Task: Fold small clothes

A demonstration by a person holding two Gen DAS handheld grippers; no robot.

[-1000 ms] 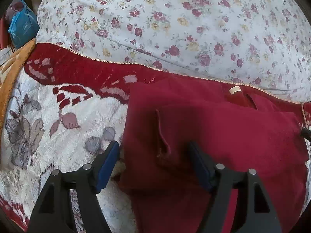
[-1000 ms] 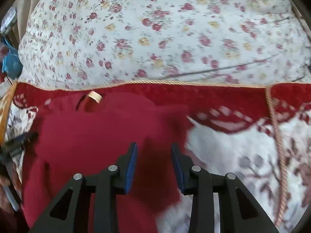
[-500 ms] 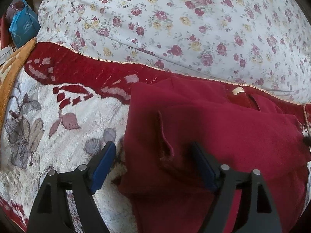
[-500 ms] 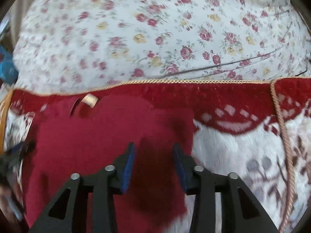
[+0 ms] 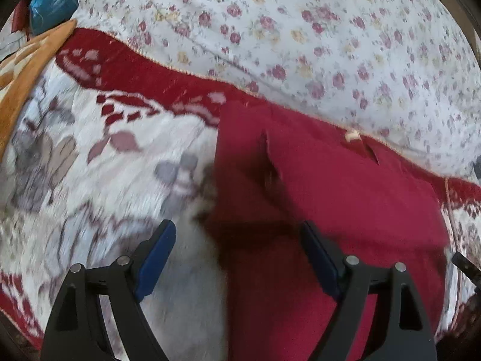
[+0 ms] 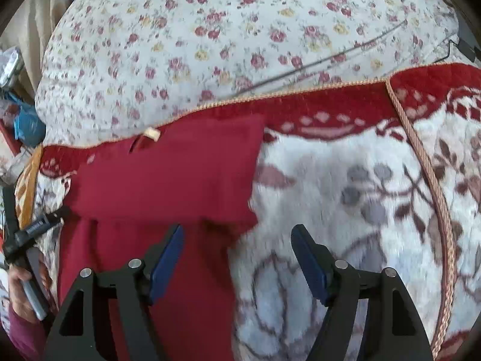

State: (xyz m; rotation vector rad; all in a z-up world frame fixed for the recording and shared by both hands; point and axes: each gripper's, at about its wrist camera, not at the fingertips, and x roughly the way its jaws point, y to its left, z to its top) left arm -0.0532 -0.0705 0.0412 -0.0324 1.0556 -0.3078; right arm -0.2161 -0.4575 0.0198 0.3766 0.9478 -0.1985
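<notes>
Floral blanket [image 5: 90, 180] | one red garment [image 5: 330, 195], seemingly folded | left claw [image 5: 237, 258], right claw [image 6: 237, 258]: both wide, empty

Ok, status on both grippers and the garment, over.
Left gripper open, empty. Right gripper open, empty. Red garment on blanket, top part folded over. Nothing in the way.

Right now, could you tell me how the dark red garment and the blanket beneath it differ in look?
The dark red garment is one plain colour, while the blanket has grey and brown leaves on white with a red border. The garment looks smooth; the blanket looks fluffy. The garment bears a small tan tag; the blanket has a corded edge. Both share deep red.
</notes>
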